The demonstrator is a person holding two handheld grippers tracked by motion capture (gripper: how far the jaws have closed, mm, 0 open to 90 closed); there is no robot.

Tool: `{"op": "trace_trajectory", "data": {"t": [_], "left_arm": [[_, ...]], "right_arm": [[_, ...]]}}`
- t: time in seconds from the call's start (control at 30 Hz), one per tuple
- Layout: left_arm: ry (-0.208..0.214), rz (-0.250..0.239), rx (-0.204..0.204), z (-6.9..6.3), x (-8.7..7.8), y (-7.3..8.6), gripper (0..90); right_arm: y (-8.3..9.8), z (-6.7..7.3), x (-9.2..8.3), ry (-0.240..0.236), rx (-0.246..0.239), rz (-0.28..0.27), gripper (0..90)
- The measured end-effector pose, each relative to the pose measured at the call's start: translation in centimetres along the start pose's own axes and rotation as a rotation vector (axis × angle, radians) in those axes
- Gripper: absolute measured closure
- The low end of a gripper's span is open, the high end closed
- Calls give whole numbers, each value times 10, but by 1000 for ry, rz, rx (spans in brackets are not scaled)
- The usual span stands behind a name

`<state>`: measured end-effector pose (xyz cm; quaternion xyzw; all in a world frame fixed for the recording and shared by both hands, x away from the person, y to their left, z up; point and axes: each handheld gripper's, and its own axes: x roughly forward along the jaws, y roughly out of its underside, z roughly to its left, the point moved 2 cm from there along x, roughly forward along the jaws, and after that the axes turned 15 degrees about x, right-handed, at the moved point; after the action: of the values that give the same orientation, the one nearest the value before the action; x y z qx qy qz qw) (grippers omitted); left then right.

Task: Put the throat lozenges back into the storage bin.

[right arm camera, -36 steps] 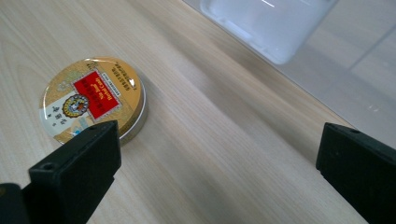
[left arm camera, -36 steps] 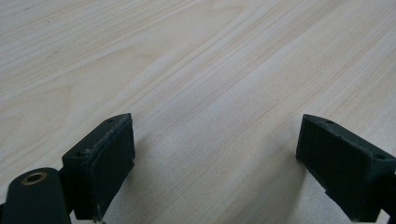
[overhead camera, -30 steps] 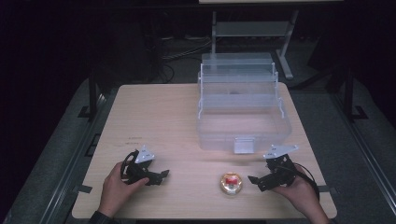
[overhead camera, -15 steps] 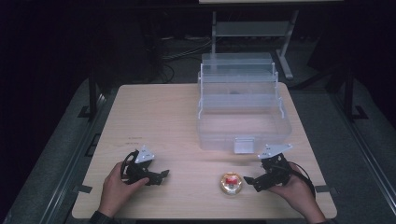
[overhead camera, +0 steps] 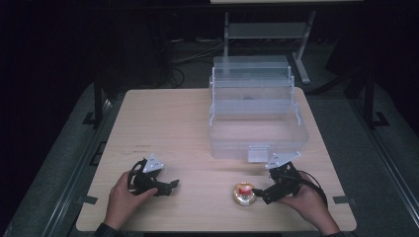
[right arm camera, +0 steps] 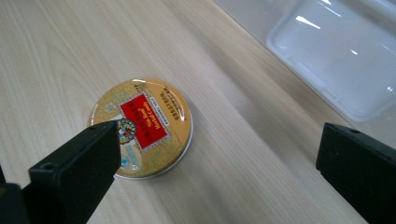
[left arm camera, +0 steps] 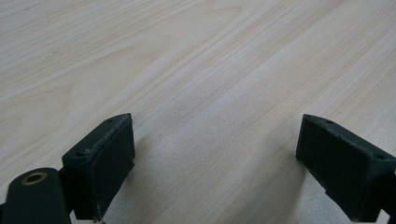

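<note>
— Where is the round tin?

— The gold tin (overhead camera: 244, 193) with the red label lies flat on the wooden table (overhead camera: 173, 118), low in the high view and right of centre; in the right gripper view it sits at centre left (right arm camera: 142, 128), its lower left edge hidden behind one jaw.

— And the right tool?

— The right tool (overhead camera: 262, 194) is held just beside the tin, on its right; its jaws stand wide apart and grip nothing.

— The left one?

— The left tool (overhead camera: 170, 186), at lower left of the high view, is also spread wide over bare wood — nothing between its jaws.

— Anything else?

— A clear plastic tiered box (overhead camera: 254, 116) stands open in the upper right part of the table.
</note>
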<state>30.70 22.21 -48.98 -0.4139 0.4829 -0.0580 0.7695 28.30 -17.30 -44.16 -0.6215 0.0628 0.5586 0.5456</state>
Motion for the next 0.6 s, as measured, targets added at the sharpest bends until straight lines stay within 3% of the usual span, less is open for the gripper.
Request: {"op": "trace_trajectory", "data": {"t": [0.6], "left_arm": [[-1, -3, -3, 0, 0, 0, 108]], "right_arm": [[-8, 20, 13, -50, -51, 55, 0]]}}
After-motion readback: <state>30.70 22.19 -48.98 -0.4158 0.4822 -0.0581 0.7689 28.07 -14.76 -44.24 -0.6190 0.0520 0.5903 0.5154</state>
